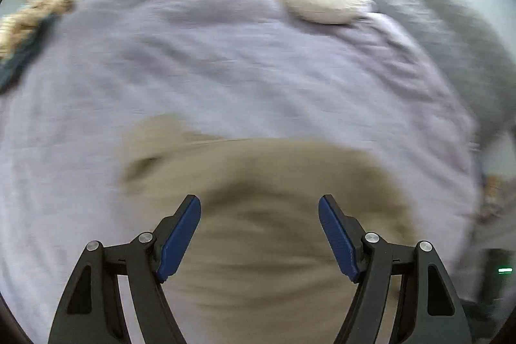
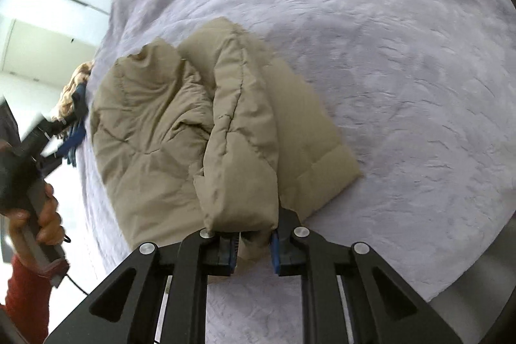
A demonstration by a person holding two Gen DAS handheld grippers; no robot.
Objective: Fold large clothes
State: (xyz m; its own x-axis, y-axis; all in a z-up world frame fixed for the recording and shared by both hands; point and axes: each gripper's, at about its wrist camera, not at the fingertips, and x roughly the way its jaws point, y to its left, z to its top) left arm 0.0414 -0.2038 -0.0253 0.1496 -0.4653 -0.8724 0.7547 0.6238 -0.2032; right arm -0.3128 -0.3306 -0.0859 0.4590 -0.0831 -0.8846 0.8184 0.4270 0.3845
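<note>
right gripper (image 2: 254, 247) at 6 o'clock of its view: jaws drawn narrow, pinching the cuff of the sleeve (image 2: 240, 150) of a tan padded jacket (image 2: 151, 131). the jacket lies half bundled on a lilac bed (image 2: 387, 54), body at 9 o'clock of the sleeve, a flat panel at 3 o'clock.

left gripper (image 1: 259, 231): jaws wide, nothing between them, hovering over the jacket (image 1: 258, 215); this view is smeared by motion, so i cannot tell how near the cloth it is. a person's hand (image 2: 42, 211) holds that tool at 8 o'clock of the right view.

risks, as i judge them: the bite takes only the cuff's edge, and slick puffy fabric may slip out once i pull. with one anchor only, a tug could drag the whole bundle instead of laying the sleeve across. trapped air may spring the fold open. the jacket sits near the bed's left edge, beside a scarf (image 2: 74, 92); a pull toward 9 o'clock could push it off.
</note>
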